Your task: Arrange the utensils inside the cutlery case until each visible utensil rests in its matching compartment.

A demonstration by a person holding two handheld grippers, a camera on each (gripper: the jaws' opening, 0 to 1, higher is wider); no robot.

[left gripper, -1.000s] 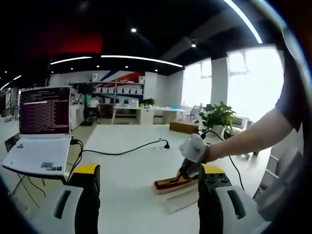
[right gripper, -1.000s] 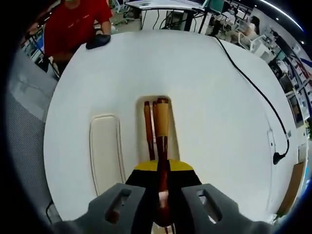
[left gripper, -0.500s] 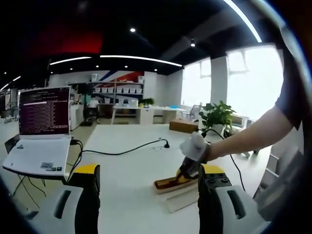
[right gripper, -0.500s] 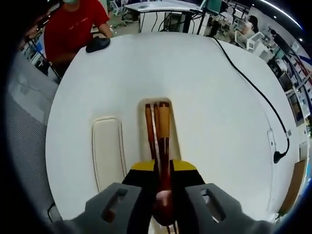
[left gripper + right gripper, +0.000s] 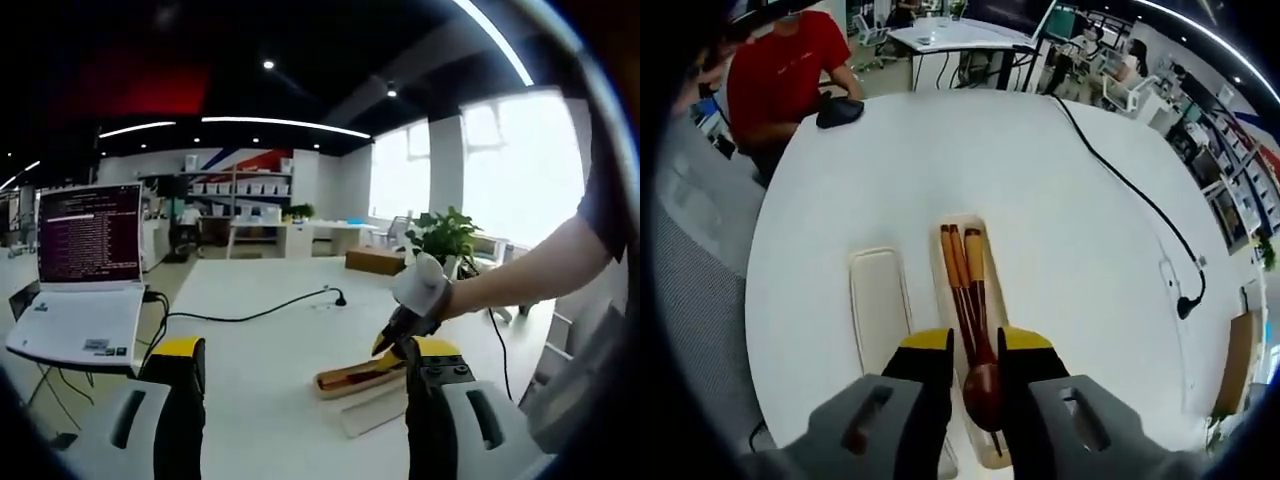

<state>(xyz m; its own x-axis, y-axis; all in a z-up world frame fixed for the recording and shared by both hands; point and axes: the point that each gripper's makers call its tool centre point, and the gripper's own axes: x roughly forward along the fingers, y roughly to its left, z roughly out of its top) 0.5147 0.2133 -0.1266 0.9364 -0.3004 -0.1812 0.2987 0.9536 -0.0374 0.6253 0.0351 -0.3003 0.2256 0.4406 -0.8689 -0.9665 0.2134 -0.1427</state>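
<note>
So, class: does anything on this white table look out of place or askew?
Nothing stands out. The wooden chopsticks and dark wooden spoon lie lengthwise inside the cream cutlery case; its cream lid rests flat alongside.

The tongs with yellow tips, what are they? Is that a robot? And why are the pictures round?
No robot here: a person holds one pair of tongs in each hand, and a small fish-eye camera rides on each pair, so each picture comes out round. In the left gripper view the left tongs stand open over a white table, with a laptop beside them and the person's gloved hand reaching to the case. The right gripper view looks down at that case. In it lie a wooden spoon and chopsticks. The right tongs are open, one jaw on each side of the spoon, holding nothing. The lid lies beside the case.
</note>
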